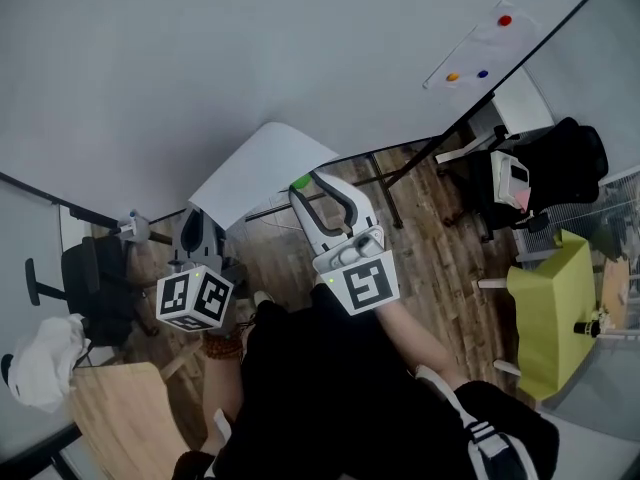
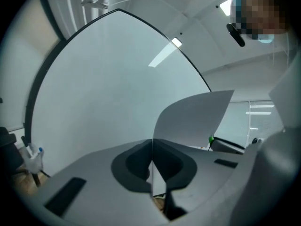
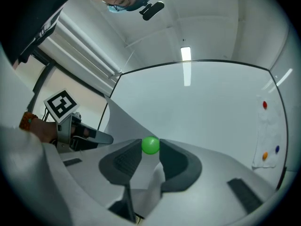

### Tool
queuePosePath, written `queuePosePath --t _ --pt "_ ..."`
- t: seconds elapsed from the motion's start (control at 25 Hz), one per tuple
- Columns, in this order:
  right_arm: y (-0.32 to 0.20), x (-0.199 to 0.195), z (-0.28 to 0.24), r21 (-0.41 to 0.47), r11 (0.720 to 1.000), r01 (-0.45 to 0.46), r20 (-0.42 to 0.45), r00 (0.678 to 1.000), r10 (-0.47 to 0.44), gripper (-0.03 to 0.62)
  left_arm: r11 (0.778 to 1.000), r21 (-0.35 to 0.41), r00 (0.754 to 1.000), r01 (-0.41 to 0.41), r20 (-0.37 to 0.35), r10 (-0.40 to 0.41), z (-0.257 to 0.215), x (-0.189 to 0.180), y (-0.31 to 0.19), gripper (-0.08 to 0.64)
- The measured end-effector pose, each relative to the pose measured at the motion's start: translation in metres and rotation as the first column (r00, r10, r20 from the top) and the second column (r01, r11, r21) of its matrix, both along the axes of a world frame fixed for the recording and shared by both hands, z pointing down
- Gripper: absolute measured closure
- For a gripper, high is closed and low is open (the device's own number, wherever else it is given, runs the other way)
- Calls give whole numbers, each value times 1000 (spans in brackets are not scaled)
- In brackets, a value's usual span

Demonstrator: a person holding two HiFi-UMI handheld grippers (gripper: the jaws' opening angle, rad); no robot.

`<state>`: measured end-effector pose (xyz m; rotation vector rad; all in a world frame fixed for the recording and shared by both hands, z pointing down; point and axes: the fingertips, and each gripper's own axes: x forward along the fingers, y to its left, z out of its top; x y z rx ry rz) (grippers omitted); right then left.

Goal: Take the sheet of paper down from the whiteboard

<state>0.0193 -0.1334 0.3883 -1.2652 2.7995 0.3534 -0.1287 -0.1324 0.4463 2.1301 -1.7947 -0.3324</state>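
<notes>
Two grips: left fingers (image 2: 136,166) pinch the paper (image 2: 193,121) edge-on, right fingers (image 3: 123,163) clamp a green ball (image 3: 150,145).

The left tool (image 2: 151,147) pinches the sheet of paper (image 2: 193,119) before the whiteboard (image 2: 108,88).

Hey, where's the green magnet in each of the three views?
Head view: green magnet near centre, at the sheet of paper's edge.
Left gripper view: green magnet tiny, right of centre.
Right gripper view: green magnet at centre, pinched in the right gripper.
Shared landmark: the whiteboard behind it.
</notes>
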Motion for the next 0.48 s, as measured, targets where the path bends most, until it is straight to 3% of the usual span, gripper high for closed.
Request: queuePosePath --t 0.16,0.48 --pt "2 -1 10 -21 1000 17 -3 1000 -17 477 998 -42 997 52 -52 -54 17 -23 7 551" --pt "5 -8 24 -38 998 56 -9 998 -56 477 991 -83 992 103 -62 -108 32 -48 35 551"
